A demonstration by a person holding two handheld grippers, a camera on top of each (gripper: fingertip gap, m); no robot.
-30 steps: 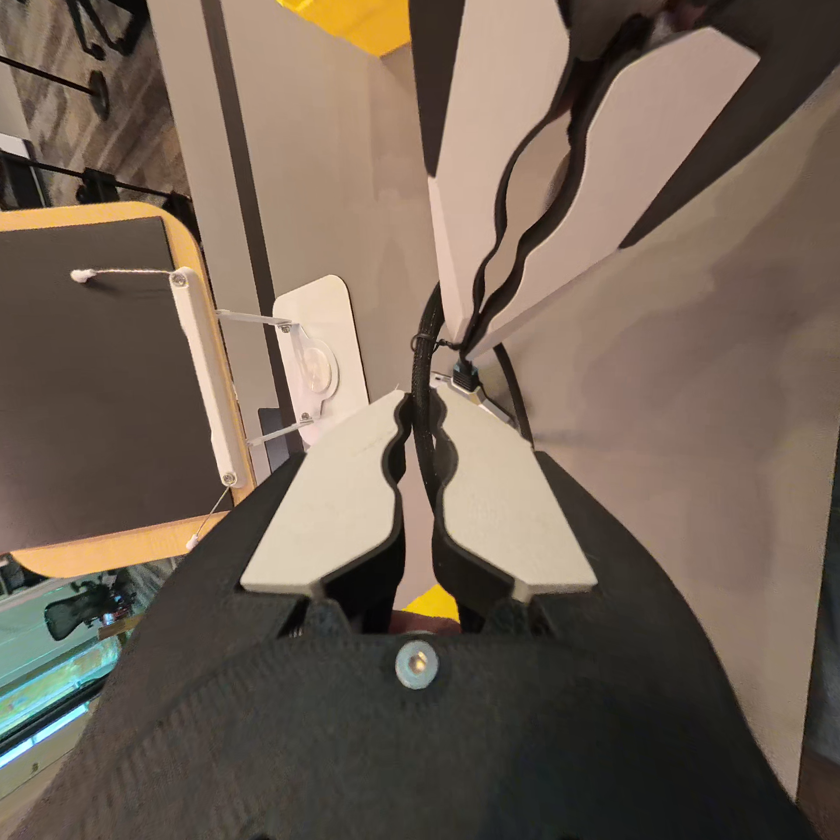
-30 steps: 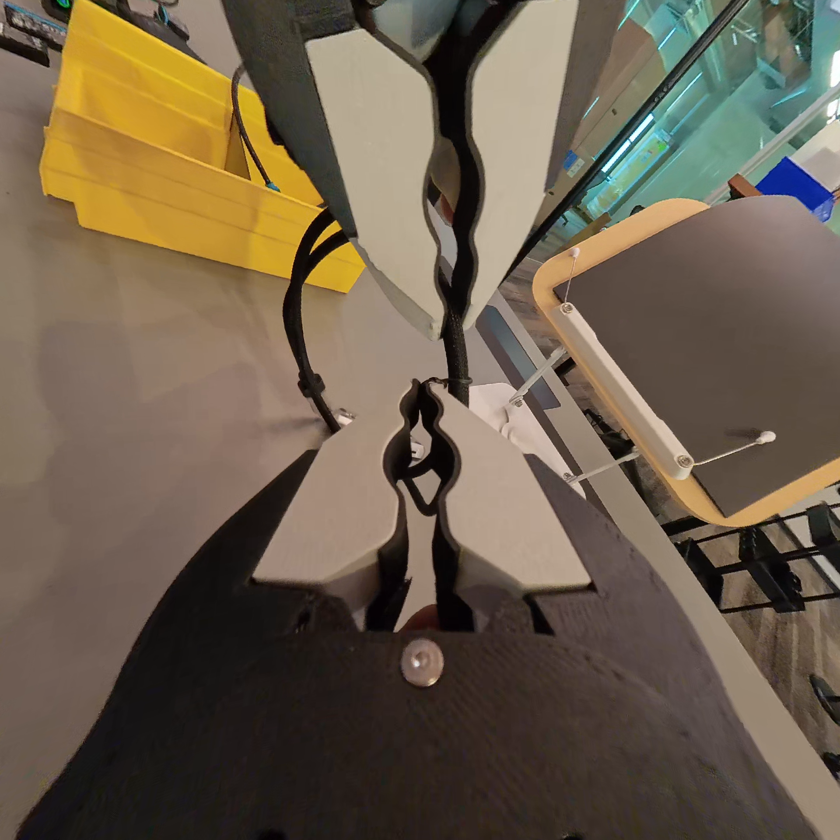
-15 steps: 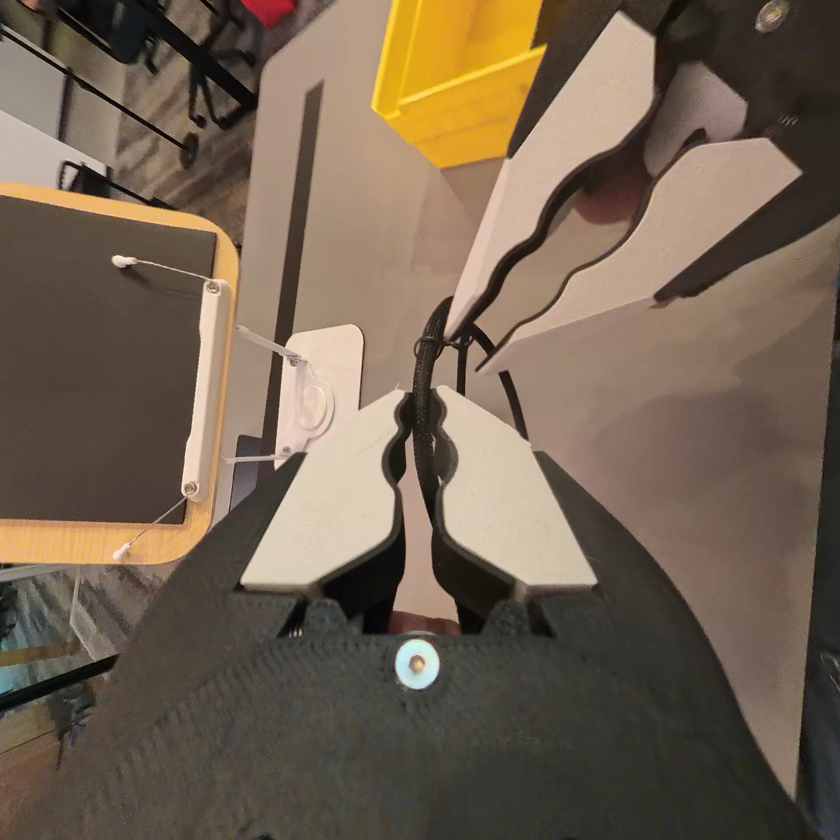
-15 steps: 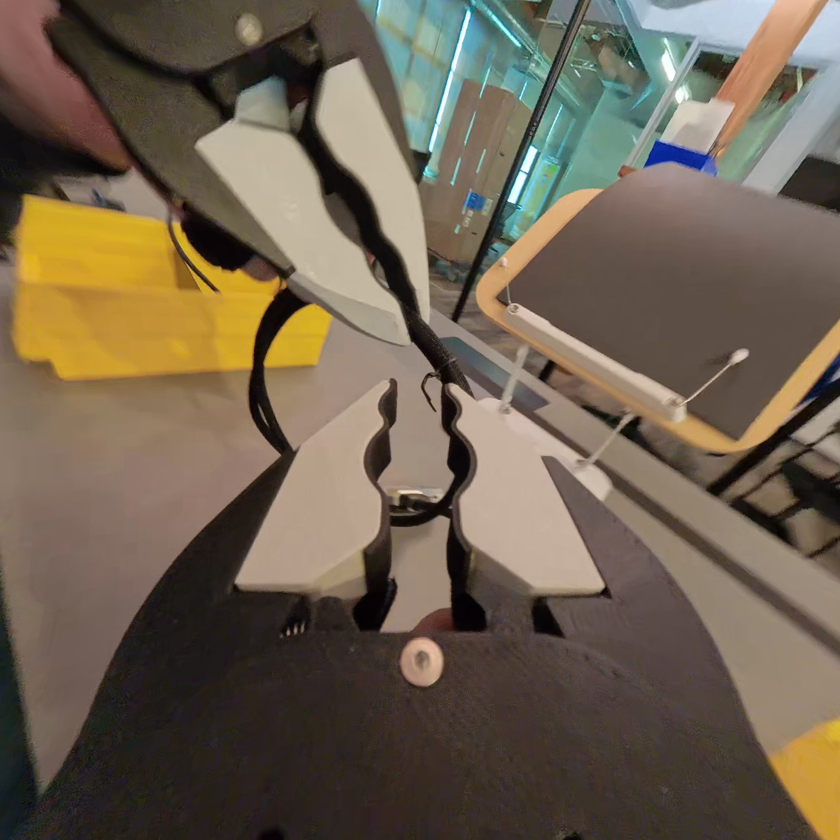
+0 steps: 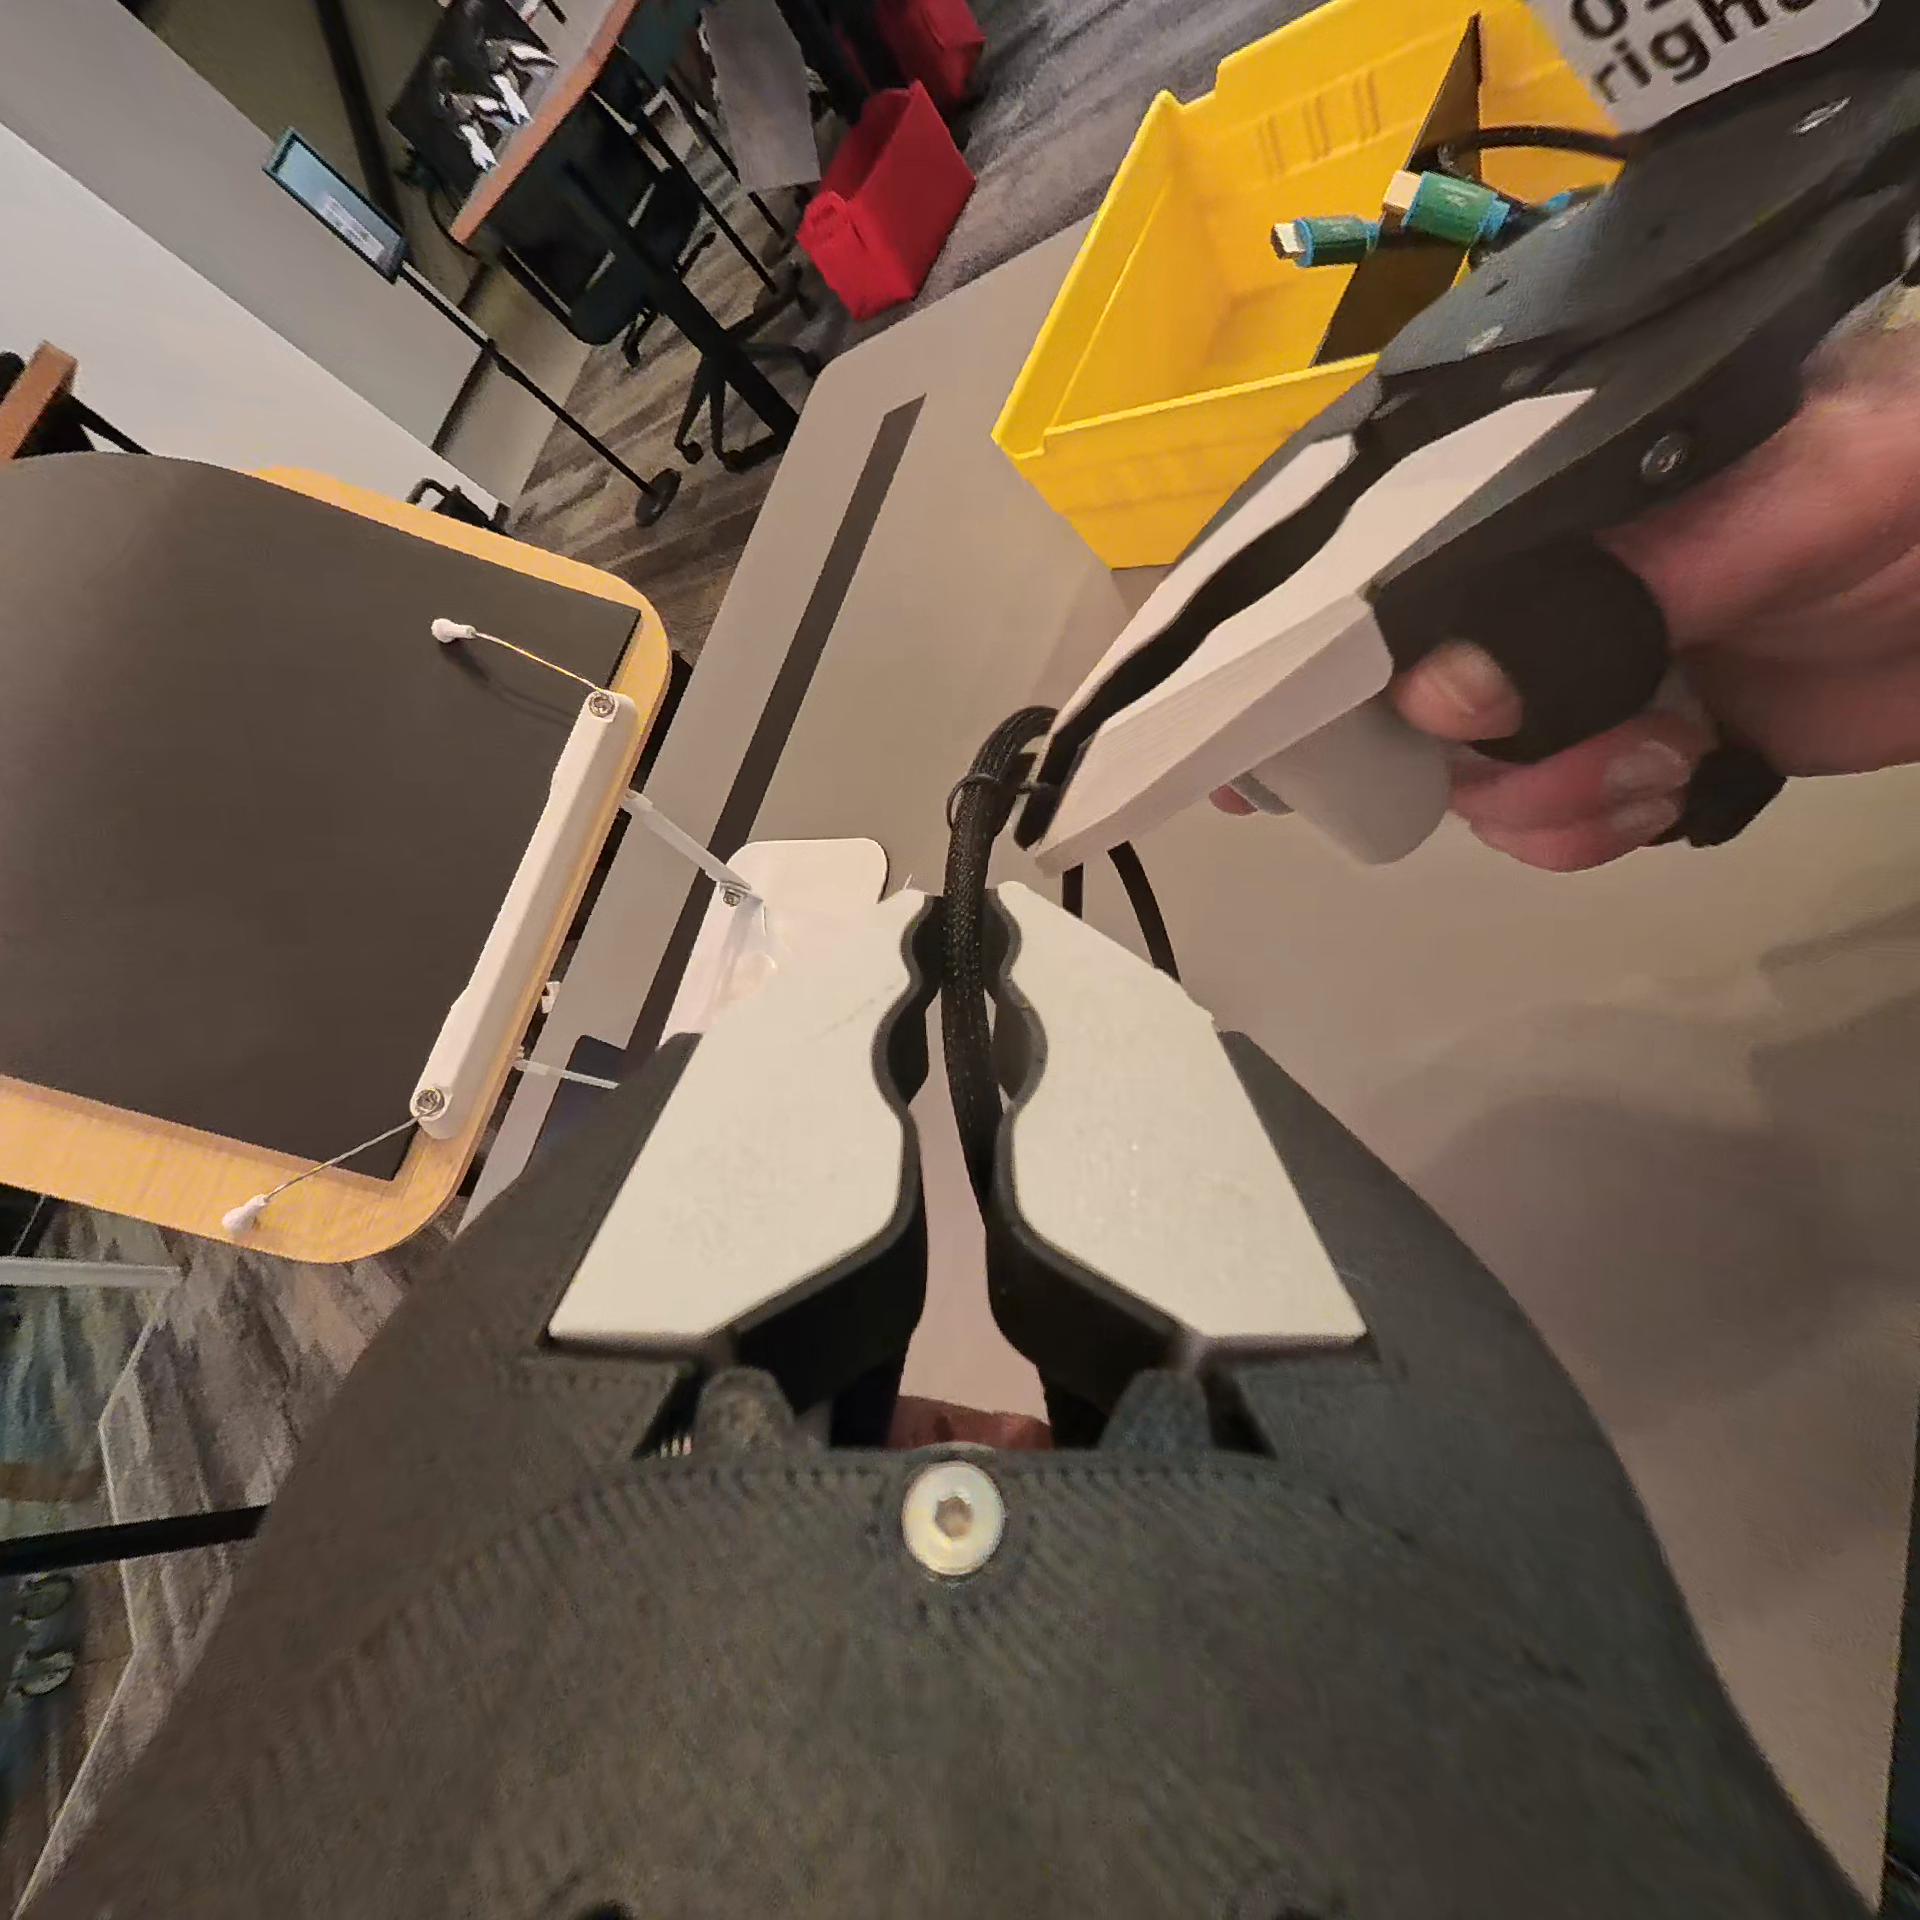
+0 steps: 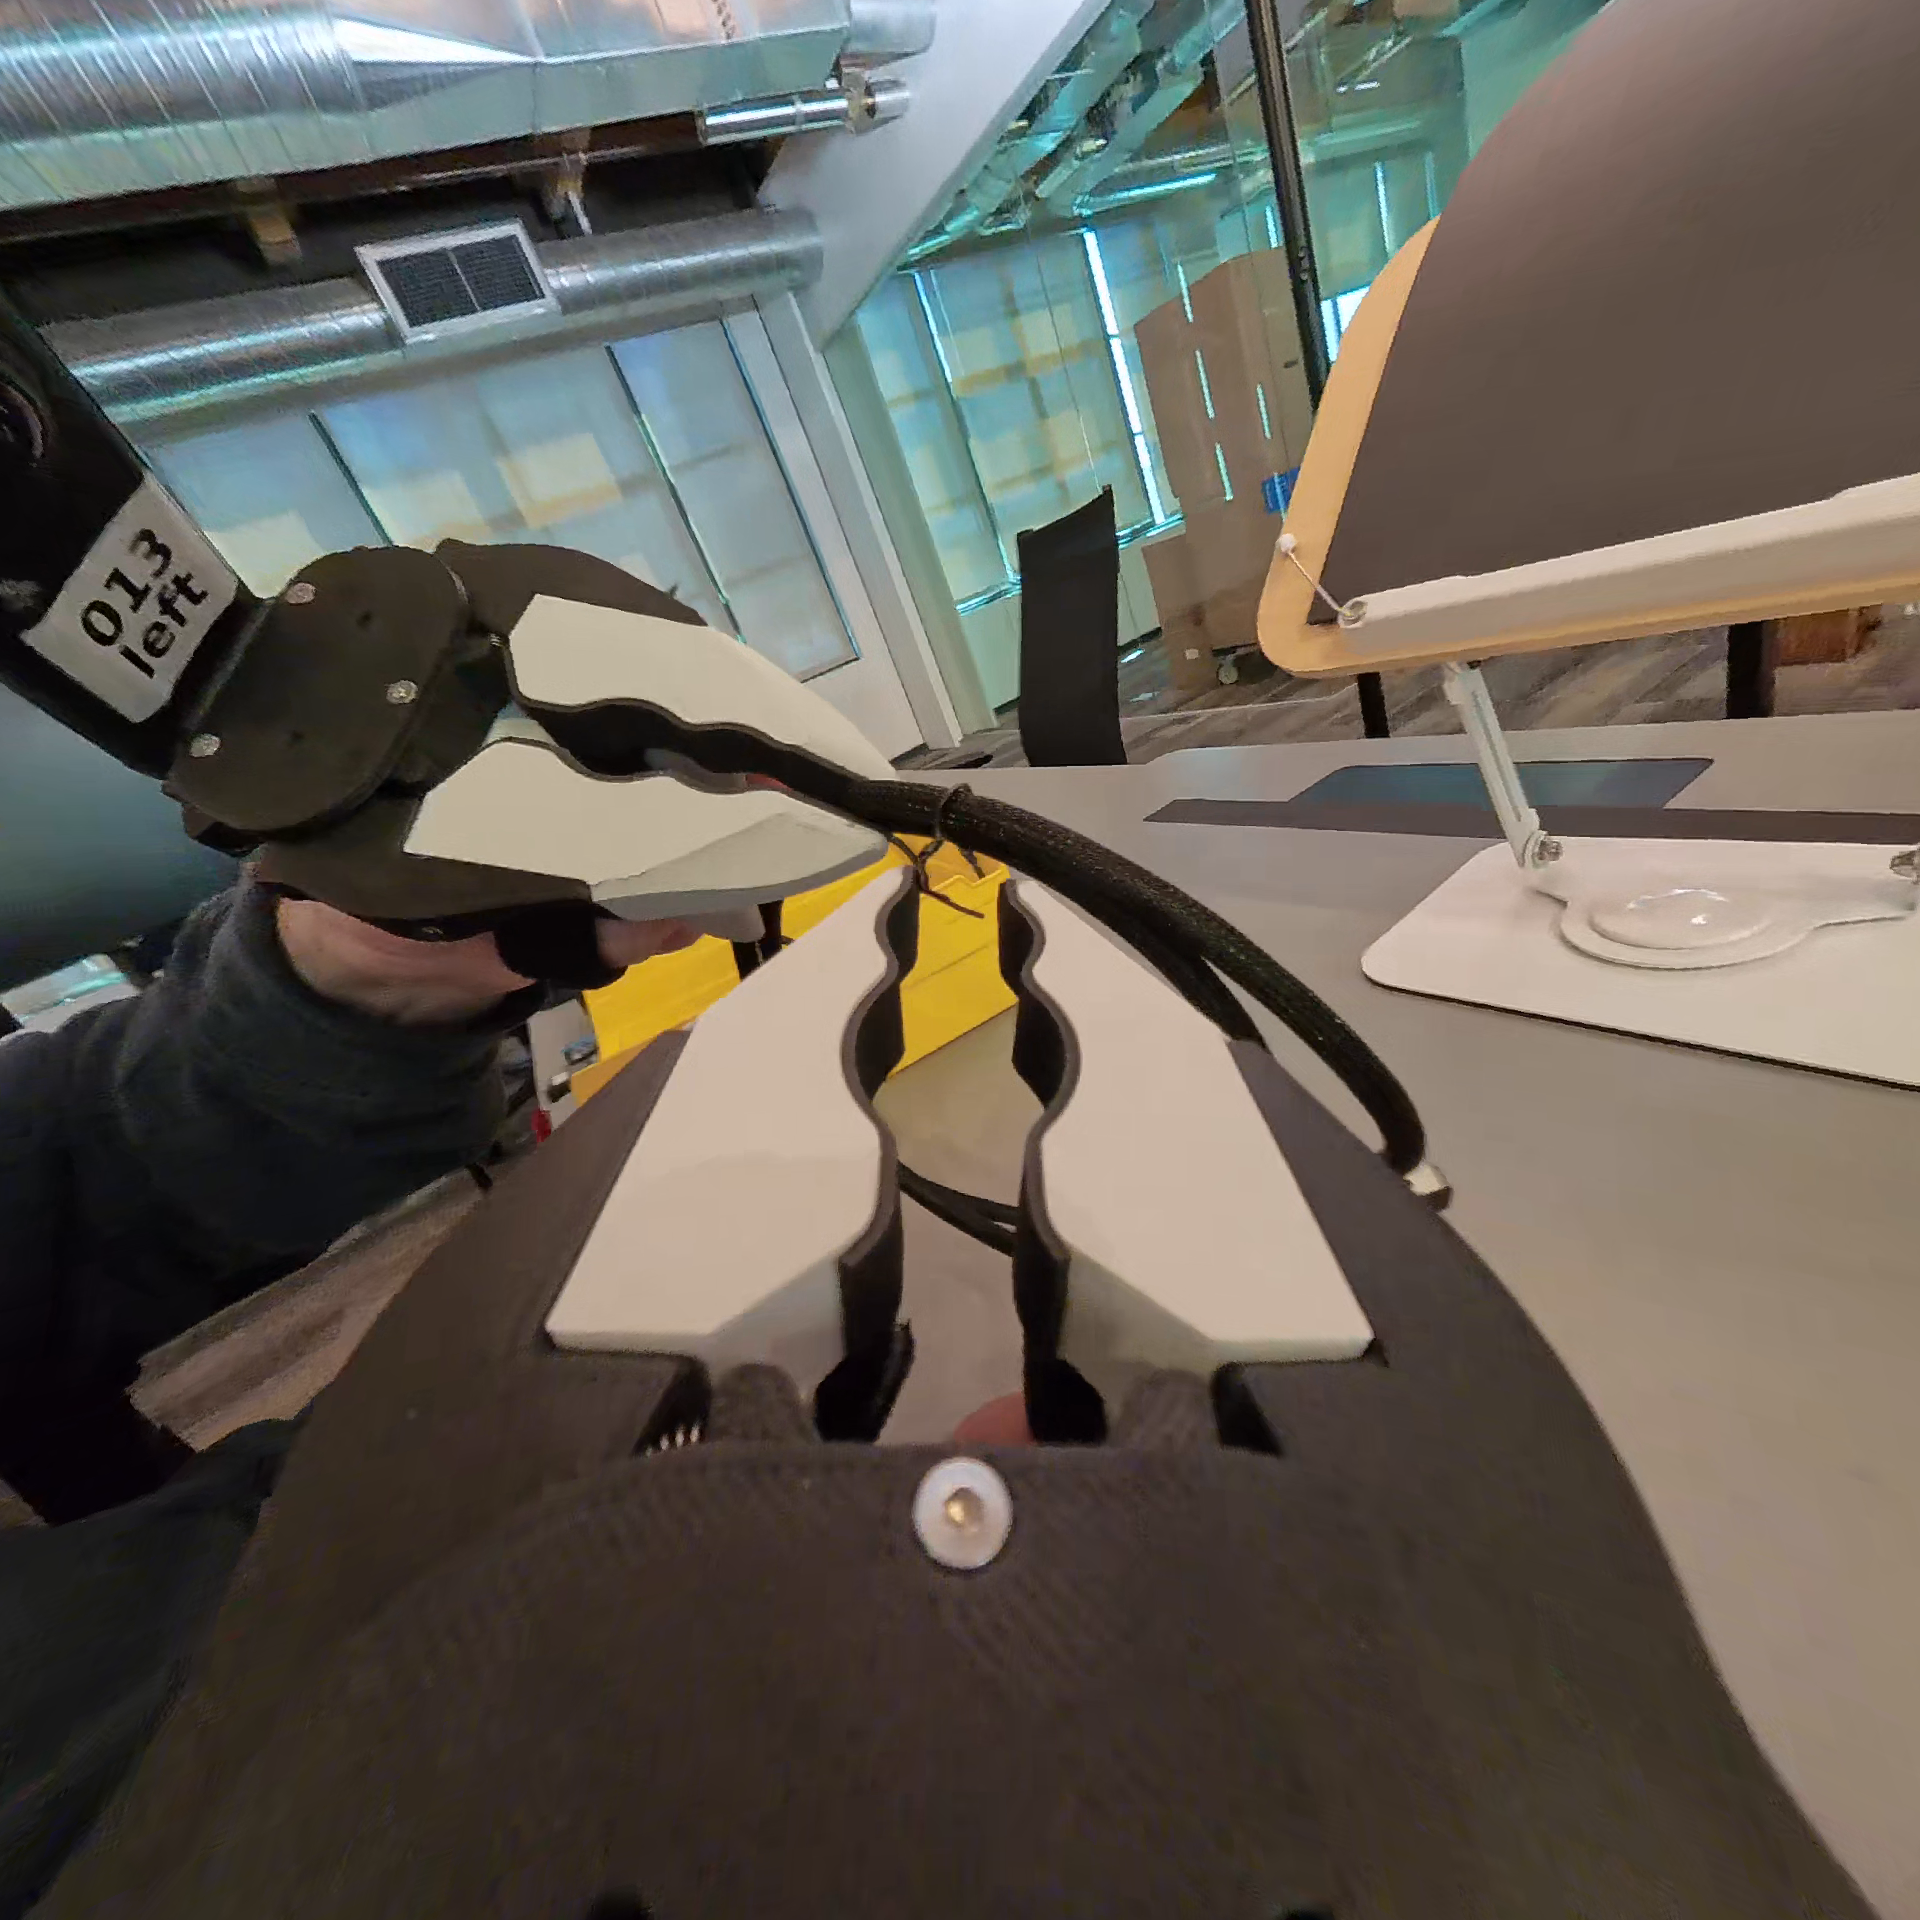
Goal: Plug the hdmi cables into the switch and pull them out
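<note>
My left gripper [image 5: 961,902] is shut on a black braided HDMI cable [image 5: 966,997], held above the grey table [image 5: 1455,1039]. In the right wrist view the left gripper [image 6: 883,810] is at the left, and the cable [image 6: 1143,914] runs from it down to the right, ending in a small metal plug [image 6: 1425,1179] near the tabletop. My right gripper [image 6: 958,888] is open and empty, its tips just below the cable. In the left wrist view the right gripper [image 5: 1044,790] sits right beside the cable. I cannot see the switch.
A yellow bin [image 5: 1164,416] at the table's far side holds teal-ended cables [image 5: 1444,208]. A white stand base [image 6: 1662,966] carries a tilted black board with a wooden rim [image 5: 260,831]. A thin black cable [image 6: 956,1216] lies on the table under my right gripper. A dark strip [image 5: 810,644] runs along the table. My left and right fingertips are right by each other.
My right gripper has opened and let go of what it held, and has swung back and level. My left gripper keeps its hold on the braided cable and has tilted.
</note>
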